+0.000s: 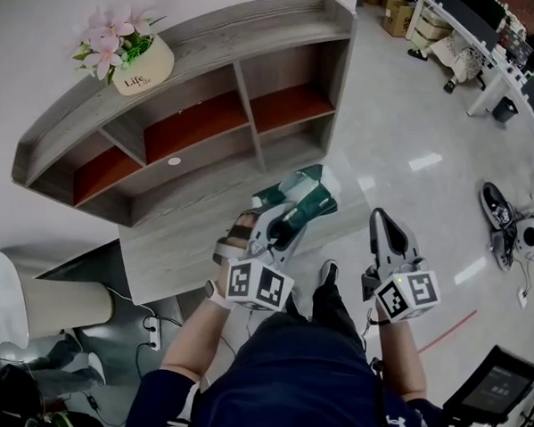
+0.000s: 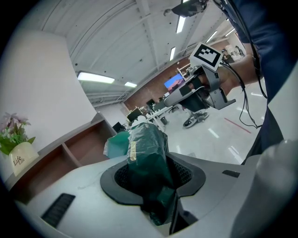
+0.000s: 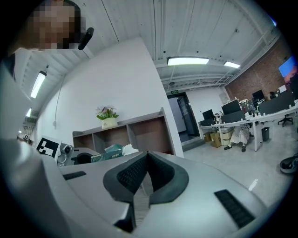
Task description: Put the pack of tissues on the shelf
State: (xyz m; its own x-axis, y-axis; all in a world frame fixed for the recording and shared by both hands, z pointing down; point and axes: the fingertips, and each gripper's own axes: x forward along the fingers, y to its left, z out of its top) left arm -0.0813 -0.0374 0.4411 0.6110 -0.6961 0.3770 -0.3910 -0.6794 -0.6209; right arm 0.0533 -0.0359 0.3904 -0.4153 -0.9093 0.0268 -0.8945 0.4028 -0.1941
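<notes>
1 shelf [image 1: 211, 89], wood, 3 open bays seen w/ red backs; everything else placed rel. to it. 1 low wood table [image 1: 181, 244] just in front of shelf, touching or nearly, can't tell which. 1 flower pot [image 1: 142, 68] on shelf top, left end, upright. 1 pack of tissues [image 1: 308, 194], green wrap, held in air in front of shelf's right bay, over table's far-right corner; not on shelf yet. 2 grippers: left gripper [image 1: 285, 216] clamped on pack's near end, wrap crumpled between pads; right gripper [image 1: 381, 216] further right of shelf, well clear of pack, jaws pressed together, nothing between.

Key relation: shelf lies straight ahead of left gripper and a bit left; pack's long axis runs along jaws, free end pointing at shelf, so it'd go in end-first. Left is the nearer arm and the only one loaded; right bay looks closest target. Judgement: carry phase, placing not begun.
</notes>
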